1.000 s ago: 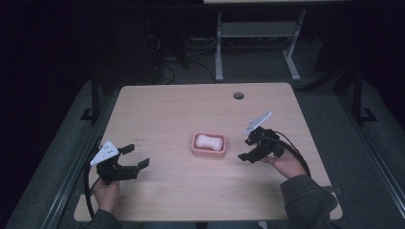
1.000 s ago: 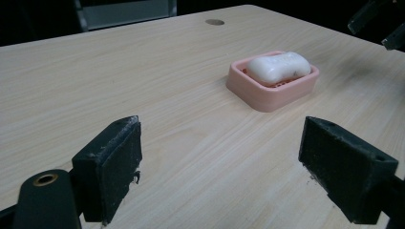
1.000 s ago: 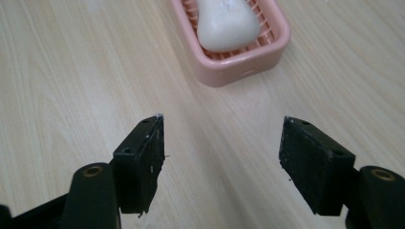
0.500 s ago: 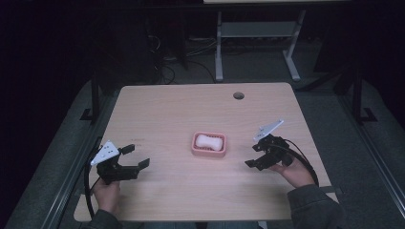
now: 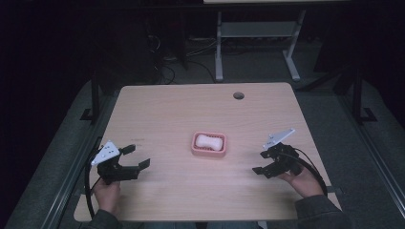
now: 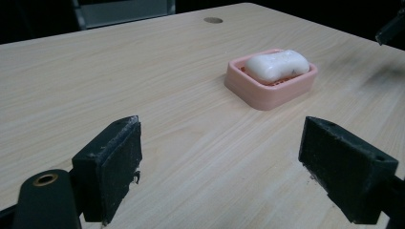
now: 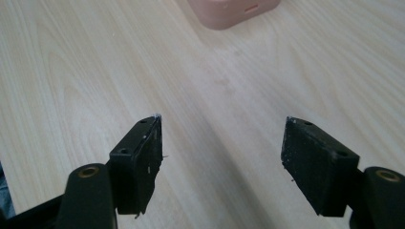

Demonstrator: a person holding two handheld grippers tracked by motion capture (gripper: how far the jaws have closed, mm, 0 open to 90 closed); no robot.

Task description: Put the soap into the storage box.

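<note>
Soap [image 5: 208, 141] in pink dish [image 5: 208, 152], mid-table [image 5: 191, 109], between both grippers, touching neither. Left gripper [image 5: 133, 156] at near-left corner, jaws spread wide, nothing between them. Right gripper [image 5: 260, 162] at near-right, jaws also wide apart, empty, hovering low over bare wood.

From left gripper [image 6: 217, 157] view: dish [image 6: 267, 93] ahead and right of centre, well beyond the pads [image 6: 112, 167], outside the gap. Soap [image 6: 277, 64] white, waisted bar, lying flat on ribbed dish floor, slightly above rim. Round hole [image 6: 213, 20] in table [image 6: 119, 71] at far edge.

From right gripper [image 7: 219, 162] view: dish [image 7: 234, 12] corner at top edge, well ahead of pads [image 7: 143, 162]; small slot in its side wall. Soap hidden there. Bare table [image 7: 71, 71] between jaws.

High view adds what gripper views lack: both hands, left hand [image 5: 107, 193] and right hand [image 5: 301, 179], sleeves at bottom edge, grey plates on top of each gripper, cables trailing back, hole [image 5: 238, 95] near far edge, another table's legs [image 5: 258, 47] behind in the dark. Tip of right gripper [image 6: 391, 28] visible at top right of left gripper view.

No readable writing or brand on dish, soap or grippers.
</note>
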